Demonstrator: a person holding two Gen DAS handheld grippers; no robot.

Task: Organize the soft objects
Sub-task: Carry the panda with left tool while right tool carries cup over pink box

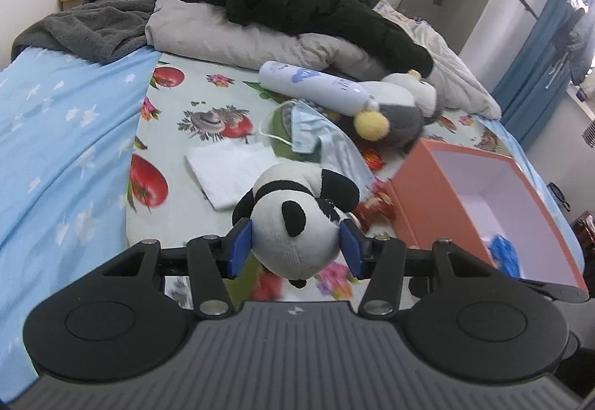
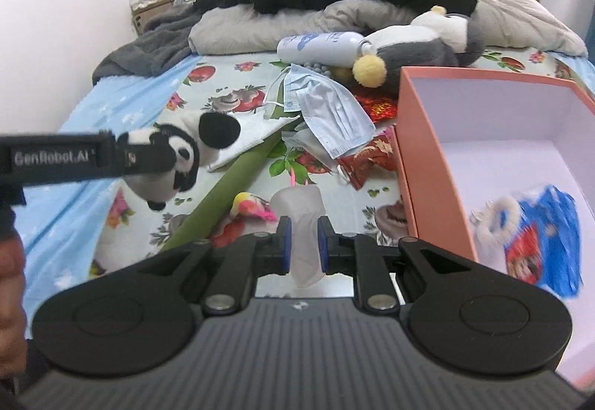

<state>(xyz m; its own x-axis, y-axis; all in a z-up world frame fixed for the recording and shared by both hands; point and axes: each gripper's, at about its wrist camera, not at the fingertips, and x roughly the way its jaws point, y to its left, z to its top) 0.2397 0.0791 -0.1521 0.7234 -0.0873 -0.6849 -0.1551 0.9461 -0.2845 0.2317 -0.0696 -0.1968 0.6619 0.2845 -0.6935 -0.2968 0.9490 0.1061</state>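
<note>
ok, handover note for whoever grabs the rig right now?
Left gripper: shut on the panda, held above the bed.
Right gripper: shut on a white translucent bag.
Orange box on the bed to the right, open; a blue toy already inside.
Left: drop panda and bag in the box, then likely the grey plush, masks and white cloth. The bottle lies against the plush.

White lettering "GenRobot.AI" stands on the black side of the left gripper [image 2: 163, 153], at nine o'clock in the right wrist view. The white cylindrical bottle with blue print [image 2: 321, 47], toward twelve o'clock, bears lettering too blurred to read. A small emblem marks each grey ribbed gripper body, illegible.
</note>
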